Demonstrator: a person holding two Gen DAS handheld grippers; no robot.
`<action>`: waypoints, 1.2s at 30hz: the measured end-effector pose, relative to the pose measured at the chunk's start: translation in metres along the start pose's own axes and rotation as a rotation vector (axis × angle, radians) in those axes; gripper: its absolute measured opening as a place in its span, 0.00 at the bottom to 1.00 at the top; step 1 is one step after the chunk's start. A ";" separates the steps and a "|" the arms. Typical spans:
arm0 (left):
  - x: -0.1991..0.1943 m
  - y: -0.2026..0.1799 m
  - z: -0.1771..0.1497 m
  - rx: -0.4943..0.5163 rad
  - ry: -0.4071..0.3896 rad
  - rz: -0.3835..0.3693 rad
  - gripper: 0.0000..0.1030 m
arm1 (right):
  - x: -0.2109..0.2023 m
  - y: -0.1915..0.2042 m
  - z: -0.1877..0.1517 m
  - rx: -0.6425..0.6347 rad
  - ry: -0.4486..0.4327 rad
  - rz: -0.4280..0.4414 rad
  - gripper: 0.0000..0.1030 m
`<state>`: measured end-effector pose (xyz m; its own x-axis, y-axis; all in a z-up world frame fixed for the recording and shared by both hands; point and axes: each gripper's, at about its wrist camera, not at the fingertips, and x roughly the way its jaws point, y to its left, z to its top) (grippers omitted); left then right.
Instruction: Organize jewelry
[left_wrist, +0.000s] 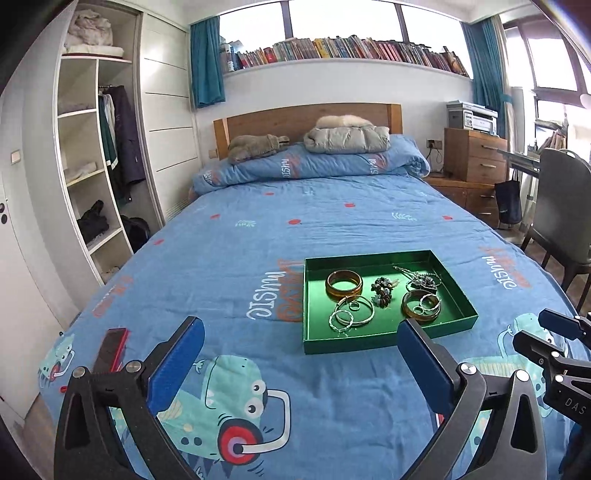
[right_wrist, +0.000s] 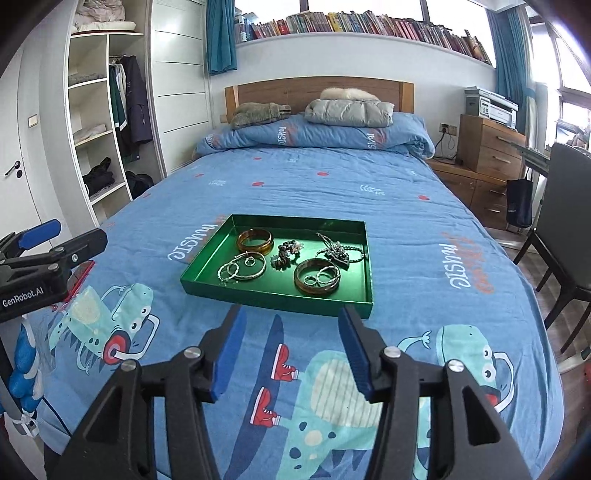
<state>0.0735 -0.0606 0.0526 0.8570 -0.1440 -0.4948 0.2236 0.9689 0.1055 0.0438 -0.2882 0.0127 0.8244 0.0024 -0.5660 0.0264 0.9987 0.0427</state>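
Note:
A shallow green tray (left_wrist: 314, 343) (right_wrist: 207, 286) lies on the blue bedspread. In it are an amber bangle (left_wrist: 344, 283) (right_wrist: 255, 239), thin silver bangles (left_wrist: 354, 314) (right_wrist: 243, 270), a dark bead bracelet (left_wrist: 383, 291) (right_wrist: 286, 255), a second amber bangle with small silver rings inside (left_wrist: 421, 307) (right_wrist: 317, 281), and a chain necklace (left_wrist: 421, 279) (right_wrist: 338, 252). My left gripper (left_wrist: 301, 328) stands wide open over the bed, short of the tray, nothing between its blue pads. My right gripper (right_wrist: 291, 314) is open and empty, just short of the tray's near edge.
A red-edged phone-like object (left_wrist: 110, 350) lies on the bed at the left. The folded duvet (left_wrist: 314, 162), a grey jacket (left_wrist: 347, 138) and a plush toy (left_wrist: 255, 146) sit at the headboard. A chair (left_wrist: 561, 221) and wooden drawers (left_wrist: 476, 158) stand to the right, an open wardrobe (left_wrist: 92, 147) to the left.

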 end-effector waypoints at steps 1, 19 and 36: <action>-0.004 0.002 -0.002 -0.002 -0.004 0.000 1.00 | -0.003 0.002 -0.001 -0.002 -0.002 0.000 0.50; -0.068 0.017 -0.025 -0.007 -0.092 0.079 1.00 | -0.062 0.034 -0.009 -0.029 -0.091 -0.030 0.70; -0.036 0.003 -0.029 -0.004 -0.035 0.079 1.00 | -0.029 0.011 -0.017 0.000 -0.074 -0.086 0.79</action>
<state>0.0298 -0.0464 0.0460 0.8878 -0.0743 -0.4542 0.1531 0.9784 0.1393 0.0107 -0.2767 0.0154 0.8587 -0.0867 -0.5051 0.0984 0.9951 -0.0036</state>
